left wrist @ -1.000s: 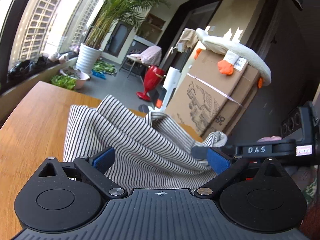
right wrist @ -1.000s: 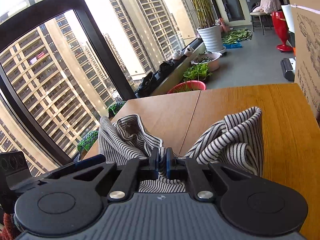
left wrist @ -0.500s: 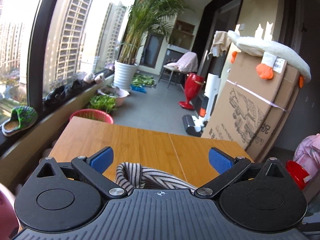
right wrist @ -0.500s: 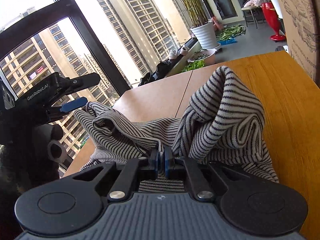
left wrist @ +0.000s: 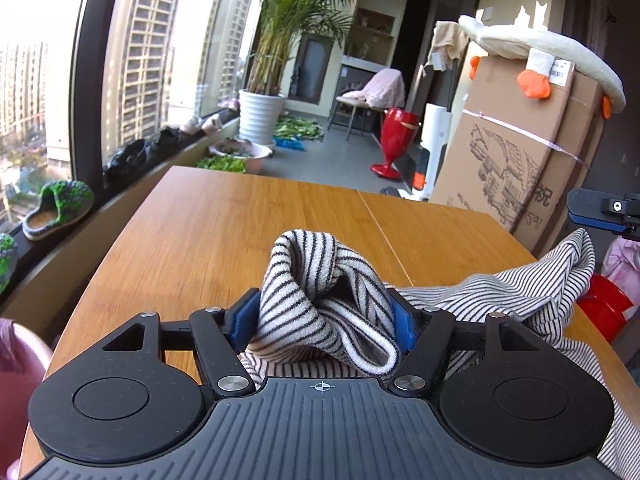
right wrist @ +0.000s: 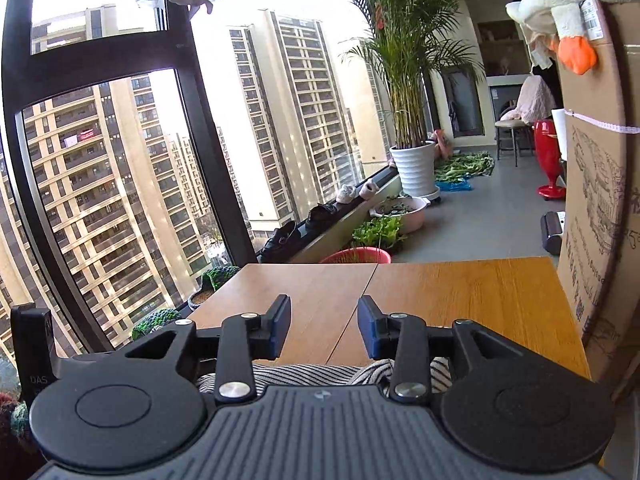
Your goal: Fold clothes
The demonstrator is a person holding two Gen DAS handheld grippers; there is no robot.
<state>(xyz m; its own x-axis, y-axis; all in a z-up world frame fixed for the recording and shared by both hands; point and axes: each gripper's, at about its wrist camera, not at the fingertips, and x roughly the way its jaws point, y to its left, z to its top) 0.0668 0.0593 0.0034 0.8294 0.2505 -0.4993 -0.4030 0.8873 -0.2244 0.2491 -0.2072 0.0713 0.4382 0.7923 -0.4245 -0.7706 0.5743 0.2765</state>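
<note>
The left tongs have just been closing, and their blue pads now press from both sides on a bunched roll of the striped garment, which bulges up between them. From that pinch the cloth trails off to the right across the wooden surface, rising to a loose crest near the surface's right edge. Above that crest, at the right border of the left wrist view, a blue-padded fingertip of the other tool shows, apart from the cloth.

The right tongs have just been opening; their pads stand spread with only bare surface seen through the gap. The striped garment lies lower in that view, a strip showing between the finger bases and the tool body, not between the pads.

Beyond the surface, a tall cardboard box stands at its right side with a plush goose draped on top. Farther off are a potted palm in a white pot, a red stand, and slippers along the window sill.
</note>
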